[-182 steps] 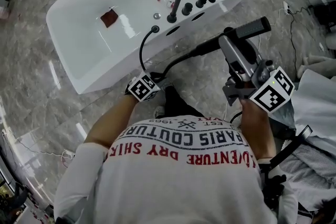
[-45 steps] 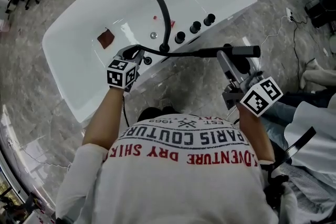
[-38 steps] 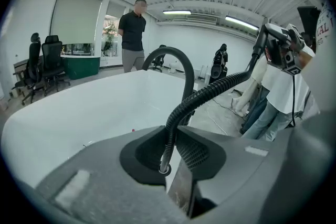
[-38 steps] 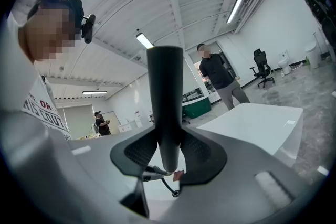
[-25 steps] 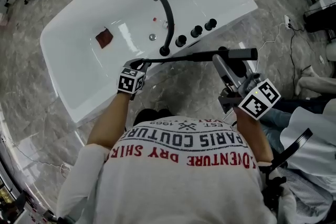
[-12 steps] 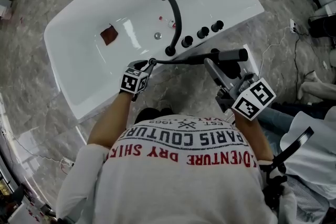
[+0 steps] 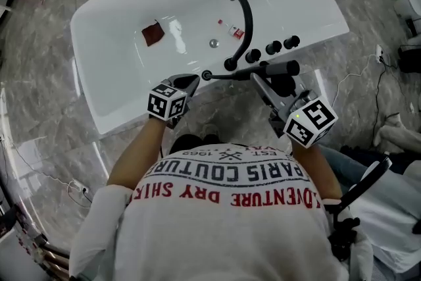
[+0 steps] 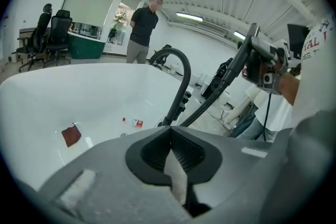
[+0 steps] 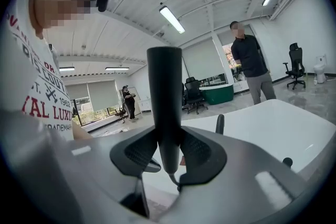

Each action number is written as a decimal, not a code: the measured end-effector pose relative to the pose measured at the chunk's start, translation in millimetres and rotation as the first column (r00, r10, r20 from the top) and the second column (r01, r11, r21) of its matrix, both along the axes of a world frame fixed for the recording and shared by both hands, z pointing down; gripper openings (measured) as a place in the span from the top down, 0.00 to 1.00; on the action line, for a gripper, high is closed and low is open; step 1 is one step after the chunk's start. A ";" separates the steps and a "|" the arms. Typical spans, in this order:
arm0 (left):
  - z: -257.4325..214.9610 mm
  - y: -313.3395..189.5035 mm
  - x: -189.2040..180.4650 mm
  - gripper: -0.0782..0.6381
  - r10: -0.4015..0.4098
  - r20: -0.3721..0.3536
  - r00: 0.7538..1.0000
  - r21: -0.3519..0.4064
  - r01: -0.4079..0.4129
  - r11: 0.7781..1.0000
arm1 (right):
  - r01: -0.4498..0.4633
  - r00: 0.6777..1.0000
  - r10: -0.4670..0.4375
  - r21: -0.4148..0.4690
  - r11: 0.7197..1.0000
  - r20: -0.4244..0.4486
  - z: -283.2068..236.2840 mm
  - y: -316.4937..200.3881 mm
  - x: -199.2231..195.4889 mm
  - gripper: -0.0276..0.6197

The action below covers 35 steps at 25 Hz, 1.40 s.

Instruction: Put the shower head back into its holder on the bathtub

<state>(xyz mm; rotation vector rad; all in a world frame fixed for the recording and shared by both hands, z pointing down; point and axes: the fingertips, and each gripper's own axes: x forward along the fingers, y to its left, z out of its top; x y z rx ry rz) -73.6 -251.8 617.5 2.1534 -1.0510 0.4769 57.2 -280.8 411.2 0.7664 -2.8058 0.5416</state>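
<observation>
Holding: right tool (image 9: 169, 147) clamped on the black shower head (image 7: 279, 68) at its handle (it lies level, just above the bathtub (image 7: 131, 108) rim, beside the knobs (image 7: 273, 47))
Idling: left tool (image 7: 191, 80) has just closed, jaws together on nothing; the hose (image 7: 230, 75) runs just beside it
Handling, as we judge it: stiff, light, smooth-skinned; the hose will drag and twist it; we would keep hold mid-handle, clear of the end that seats
Holder: we cannot pick it out
</observation>
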 end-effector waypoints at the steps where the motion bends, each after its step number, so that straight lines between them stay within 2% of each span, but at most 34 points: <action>1: -7.9 2.0 -0.8 0.89 -0.003 -0.020 1.000 0.010 0.003 1.000 | 0.010 1.000 -0.010 0.000 1.000 -0.003 1.3 -0.2 -4.2 0.74; 7: -51.1 4.0 -6.0 0.89 -0.017 -0.097 0.995 0.091 0.026 0.995 | 0.068 0.996 -0.067 0.015 0.998 -0.054 20.2 -2.3 -28.7 0.74; 12: -94.8 5.9 -4.9 0.89 -0.011 -0.117 0.993 0.162 0.030 0.986 | 0.092 0.993 -0.092 -0.005 0.996 -0.071 35.1 -2.1 -41.2 0.74; 18: -123.3 17.1 -8.7 0.89 -0.032 -0.144 0.989 0.211 0.062 0.976 | 0.109 0.988 -0.112 -0.034 0.994 -0.111 65.8 -2.0 -53.2 0.74; 25: -128.3 32.4 -29.4 0.89 -0.099 -0.163 0.982 0.203 0.132 0.970 | 0.158 0.966 -0.164 -0.046 0.986 -0.198 106.1 -3.6 -76.8 0.74; 31: -121.0 37.9 -39.5 0.89 -0.111 -0.188 0.976 0.187 0.146 0.971 | 0.172 0.946 -0.182 -0.058 0.983 -0.267 151.4 -11.9 -101.9 0.74; 35: -116.8 46.9 -43.2 0.89 -0.119 -0.176 0.977 0.177 0.151 0.973 | 0.186 0.934 -0.200 -0.075 0.980 -0.297 178.1 -9.5 -110.6 0.74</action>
